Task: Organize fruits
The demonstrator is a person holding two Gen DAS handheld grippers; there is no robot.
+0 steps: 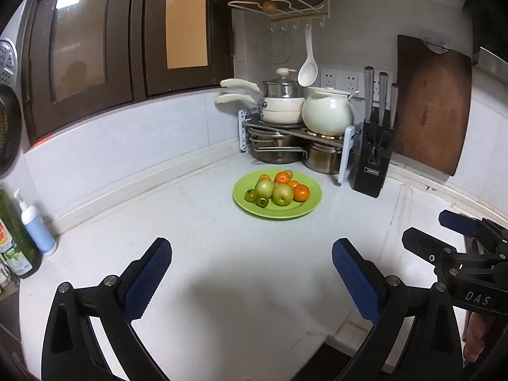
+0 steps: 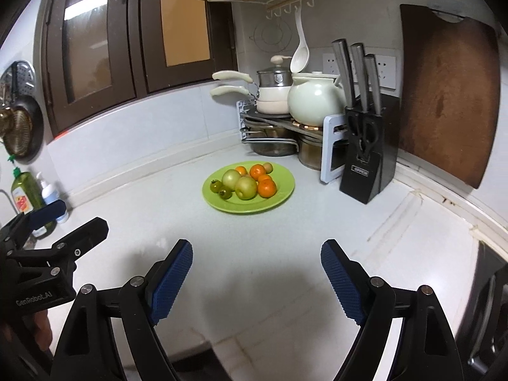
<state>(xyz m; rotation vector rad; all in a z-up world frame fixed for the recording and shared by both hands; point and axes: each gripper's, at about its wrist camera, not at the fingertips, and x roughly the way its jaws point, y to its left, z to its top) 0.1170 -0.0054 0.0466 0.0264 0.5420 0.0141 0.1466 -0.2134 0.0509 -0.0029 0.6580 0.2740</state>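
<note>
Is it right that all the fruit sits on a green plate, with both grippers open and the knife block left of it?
Not quite: the knife block stands right of the green plate, as the right wrist view shows. The rest holds: both grippers open, fruit on the plate.

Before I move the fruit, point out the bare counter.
Free: the white counter between the green plate and both open grippers, and left toward the soap bottles. Crowded: the back corner, with pot rack and knife block.
</note>
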